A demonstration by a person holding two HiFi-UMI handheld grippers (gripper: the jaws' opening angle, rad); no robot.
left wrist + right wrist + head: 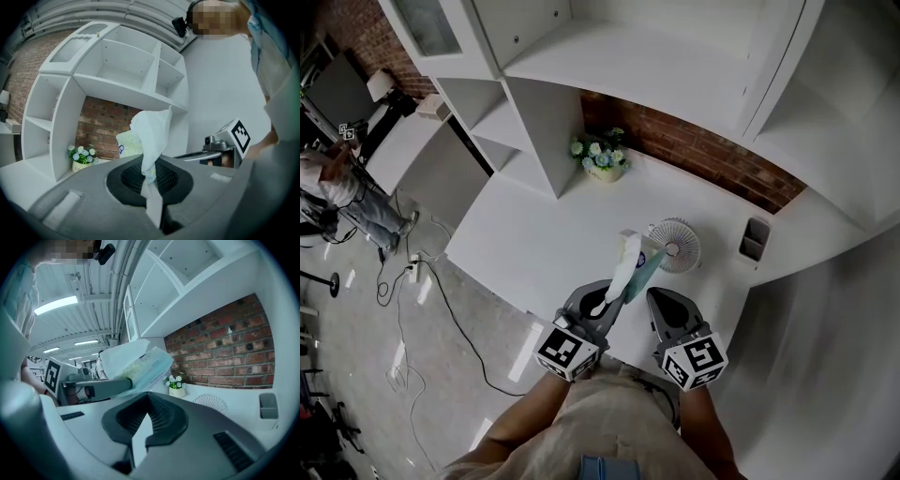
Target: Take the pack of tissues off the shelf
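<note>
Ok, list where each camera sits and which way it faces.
Head view: on the head, steeply down at the white desk; forearms, left hand-held gripper and right hand-held gripper show.
Left gripper view: on that gripper, facing the shelf unit; its shut jaws pinch the pack of tissues.
Right gripper view: on that gripper, facing the brick wall; shut jaws, empty.
Shared: all show the pack.

I'm looking at a pale green soft plastic pack of tissues (643,266) with a white sheet (623,267) poking out. The grey left gripper (615,291) and right gripper (655,294) carry black-and-white patterned cubes. There is a red-brown brick wall (698,148), white shelving (609,70) and blue-and-white flowers (600,155).
</note>
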